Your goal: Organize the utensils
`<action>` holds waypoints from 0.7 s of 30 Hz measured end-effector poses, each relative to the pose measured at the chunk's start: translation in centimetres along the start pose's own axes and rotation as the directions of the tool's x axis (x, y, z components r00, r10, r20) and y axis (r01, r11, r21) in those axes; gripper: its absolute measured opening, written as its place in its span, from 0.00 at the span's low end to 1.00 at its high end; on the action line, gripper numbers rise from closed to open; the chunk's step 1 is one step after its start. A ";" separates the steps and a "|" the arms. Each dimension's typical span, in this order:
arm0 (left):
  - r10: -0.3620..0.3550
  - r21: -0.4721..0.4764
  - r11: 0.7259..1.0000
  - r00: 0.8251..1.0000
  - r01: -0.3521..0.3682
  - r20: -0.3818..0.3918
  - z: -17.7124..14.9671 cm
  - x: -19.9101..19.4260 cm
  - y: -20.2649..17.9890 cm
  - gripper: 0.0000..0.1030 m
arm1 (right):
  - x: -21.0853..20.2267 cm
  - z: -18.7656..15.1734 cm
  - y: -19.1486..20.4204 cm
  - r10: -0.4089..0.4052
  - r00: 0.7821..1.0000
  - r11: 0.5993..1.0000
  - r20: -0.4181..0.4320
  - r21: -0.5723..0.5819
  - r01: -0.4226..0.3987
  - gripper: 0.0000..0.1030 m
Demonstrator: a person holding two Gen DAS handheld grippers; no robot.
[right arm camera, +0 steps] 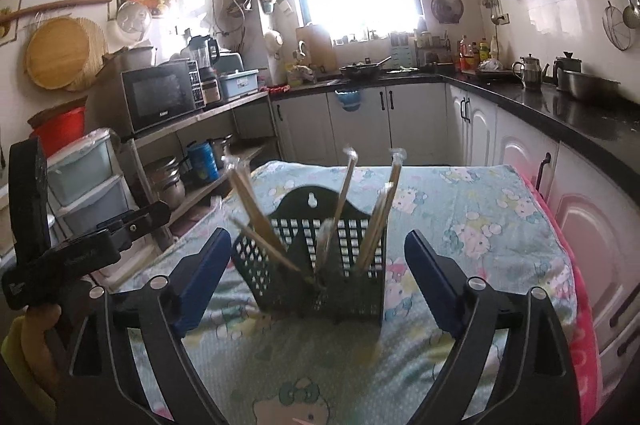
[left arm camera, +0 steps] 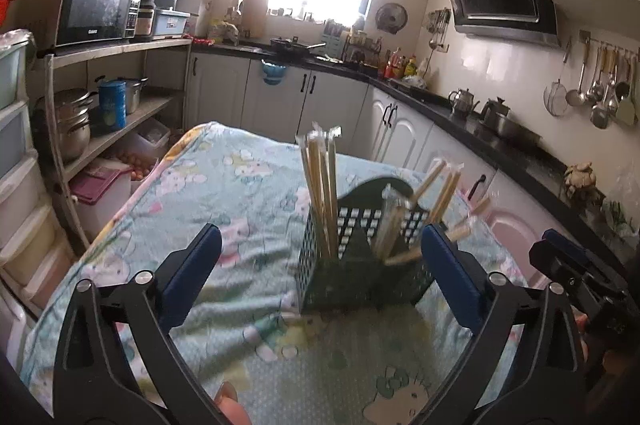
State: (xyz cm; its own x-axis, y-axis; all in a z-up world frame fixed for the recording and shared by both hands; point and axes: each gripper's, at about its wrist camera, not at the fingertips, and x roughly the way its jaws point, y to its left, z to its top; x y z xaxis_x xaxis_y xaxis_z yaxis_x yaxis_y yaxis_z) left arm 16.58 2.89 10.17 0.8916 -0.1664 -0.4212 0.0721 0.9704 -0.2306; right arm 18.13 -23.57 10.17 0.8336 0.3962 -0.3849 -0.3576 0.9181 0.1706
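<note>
A dark green perforated utensil holder [left arm camera: 352,265] stands upright on the cartoon-print tablecloth [left arm camera: 224,193]; it also shows in the right wrist view [right arm camera: 316,265]. Several wrapped wooden chopsticks [left arm camera: 320,193] stand in its compartments, some leaning right [left arm camera: 436,193]; in the right wrist view they fan out [right arm camera: 256,209]. My left gripper [left arm camera: 320,253] is open and empty, its blue pads on either side of the holder, just in front of it. My right gripper [right arm camera: 318,257] is open and empty, also facing the holder from close by.
The table's far edge faces white cabinets [left arm camera: 280,97] under a black counter [left arm camera: 460,113] with kettles [left arm camera: 462,101]. A shelf rack [left arm camera: 120,105] with microwave and pots stands left. Plastic drawers [left arm camera: 16,165] stand at the near left. The right gripper's body [left arm camera: 580,273] is at the right edge.
</note>
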 end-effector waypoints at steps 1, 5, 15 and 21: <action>-0.002 0.001 1.000 1.000 0.002 -0.008 -0.6 -0.1 -0.1 0.89 | -0.2 -0.3 0.2 -0.004 1.000 1.000 -0.001 -0.005 0.004 0.85; 0.008 0.011 1.000 1.000 -0.008 -0.027 -2.2 -0.4 -0.4 0.89 | -1.0 -1.8 0.5 -0.007 1.000 1.000 -0.010 -0.015 0.007 0.87; 0.013 0.010 1.000 0.999 -0.012 -0.053 -5.5 -0.7 -0.4 0.89 | -1.3 -5.9 0.4 -0.016 0.998 1.000 -0.064 -0.014 0.015 0.90; 0.014 0.013 1.000 0.999 -0.014 -0.038 -6.9 -0.9 -0.3 0.89 | -0.9 -8.3 0.3 -0.029 0.995 1.000 -0.093 -0.012 0.028 0.91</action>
State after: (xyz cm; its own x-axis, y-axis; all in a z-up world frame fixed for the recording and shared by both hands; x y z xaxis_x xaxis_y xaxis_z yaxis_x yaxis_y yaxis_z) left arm 12.64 1.52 4.56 0.8748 -0.1591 -0.4577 0.0654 0.9747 -0.2137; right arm 13.79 -23.58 3.04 0.8007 0.3685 -0.4724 -0.3394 0.9287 0.1491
